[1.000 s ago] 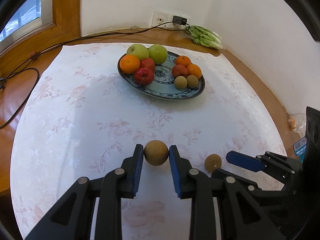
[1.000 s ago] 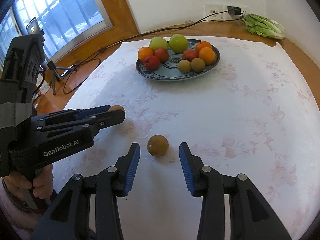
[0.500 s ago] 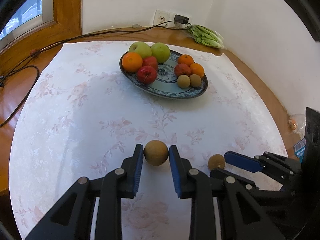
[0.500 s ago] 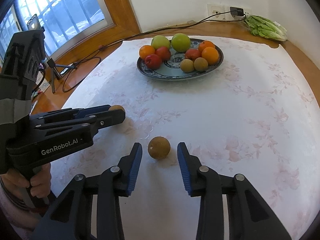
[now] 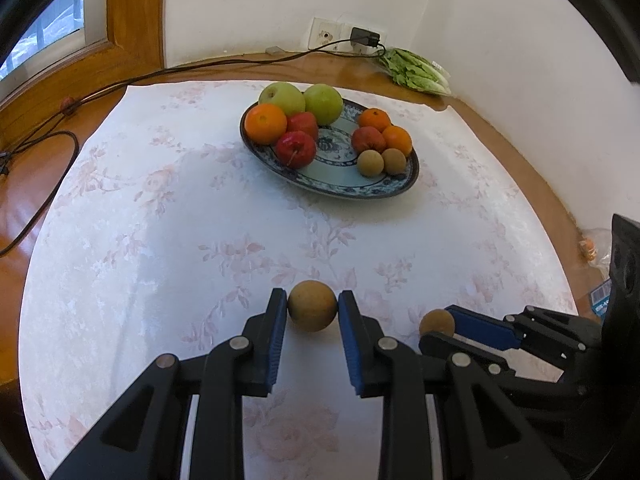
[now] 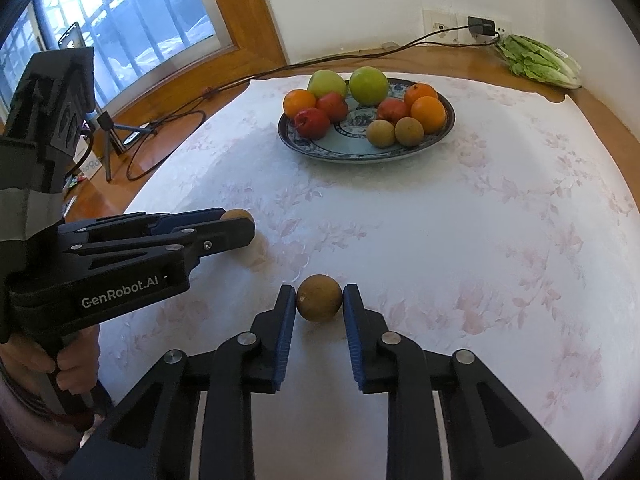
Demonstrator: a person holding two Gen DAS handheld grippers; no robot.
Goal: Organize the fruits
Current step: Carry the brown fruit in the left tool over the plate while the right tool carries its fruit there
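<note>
Plate: nine fruits already sorted. Left tongs clamped brown fruit; right tongs clamped second brown fruit. Both fruits still on surface, unplated.

The cloth is woven white fabric with a faint pink flower pattern and a soft sheen. Around it the table shows glossy varnished wood, like the window frame. The plate is glazed ceramic, blue on white, shiny. Each gripper is matt black plastic with ribbed blue pads and bright metal pins. The brown fruits have dull, rough skin; the apples are smooth and glossy.
</note>
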